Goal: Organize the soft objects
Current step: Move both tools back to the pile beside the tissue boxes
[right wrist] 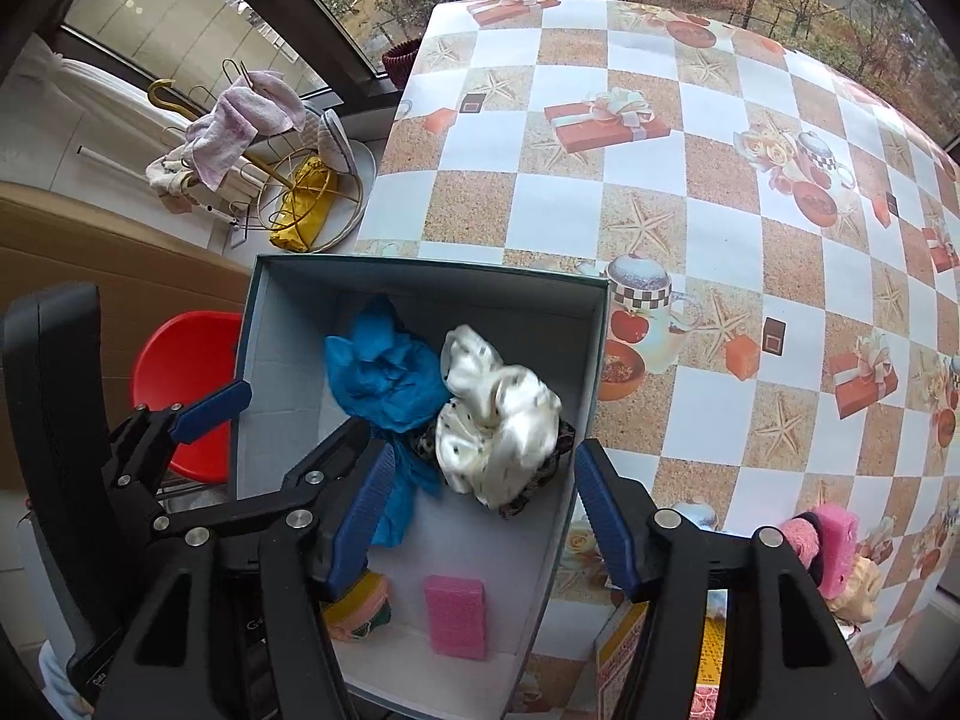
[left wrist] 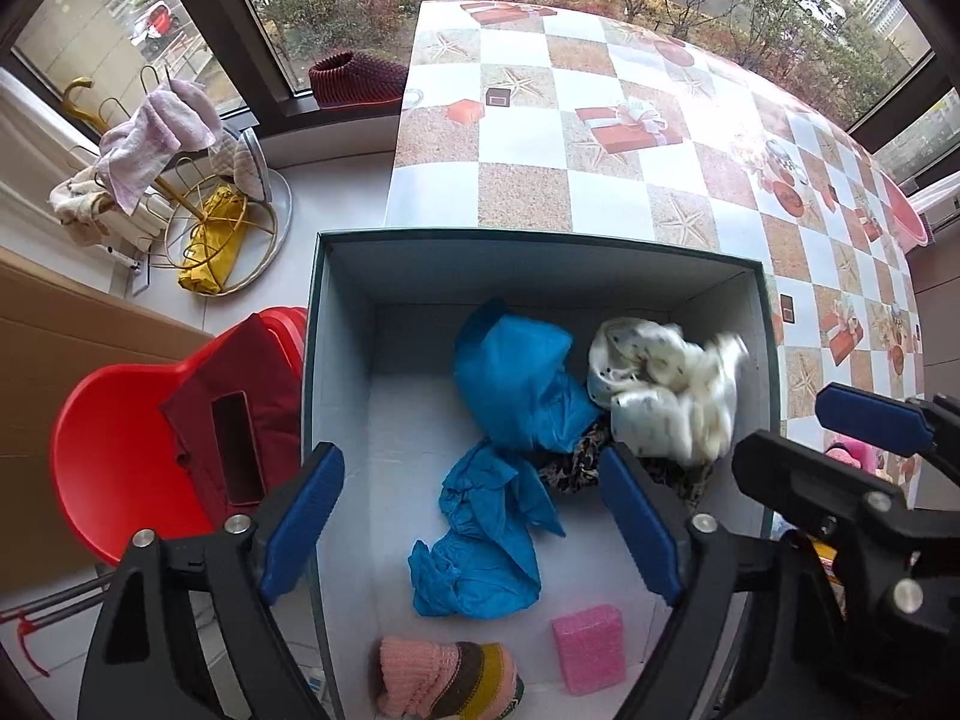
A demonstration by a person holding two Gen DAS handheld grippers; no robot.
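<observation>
Grippers hang side by side over an open box (left wrist: pixel 336 324), both pointing down into it. The left gripper (left wrist: pixel 474 516) has its blue pads spread wide with nothing pinched; below the gap lies a crumpled blue cloth (left wrist: pixel 504 450). The right gripper (right wrist: pixel 486 516) is also parted, its pads clear of the white spotted cloth (right wrist: pixel 498 420) beneath it. That white cloth rests against the blue one, on top of a dark patterned fabric (left wrist: pixel 570 468). Nearer the front wall of the box sit a pink sponge (left wrist: pixel 588 648) and a striped knitted piece (left wrist: pixel 444 678).

The box stands on a table (right wrist: pixel 720 240) covered with a checked cloth printed with starfish and gift boxes. More soft pink things (right wrist: pixel 828 546) lie on the table to the right of the box. Left of the table are a red chair (left wrist: pixel 114 450), a gold wire rack (left wrist: pixel 210 228) draped with towels, and large windows facing trees and a road.
</observation>
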